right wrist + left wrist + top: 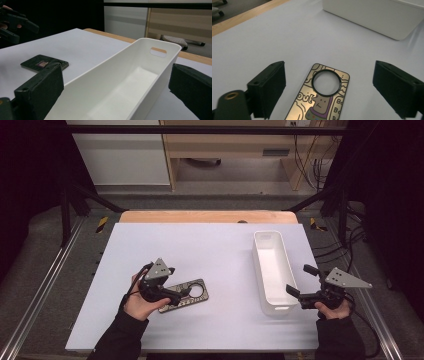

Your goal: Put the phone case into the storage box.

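A flat gold-toned phone case [322,105] with a cartoon drawing and a black ring [327,78] around a round hole lies on the white table [210,245]. My left gripper [332,85] hovers just above it, open, with the jaws wide on either side and not touching it. From above, the case [192,295] lies just right of the left gripper [176,287]. My right gripper [116,95] is open and points along the long white bin [140,50], with nothing held. The bin [272,270] has nothing in it. The right gripper [301,280] sits at its near right corner.
The table's wooden far edge [207,216] runs behind the white surface. Metal frame rails [45,280] flank both sides, with cables [350,240] on the floor at the right. In the right gripper view the case [45,63] lies far left, below the other gripper [15,22].
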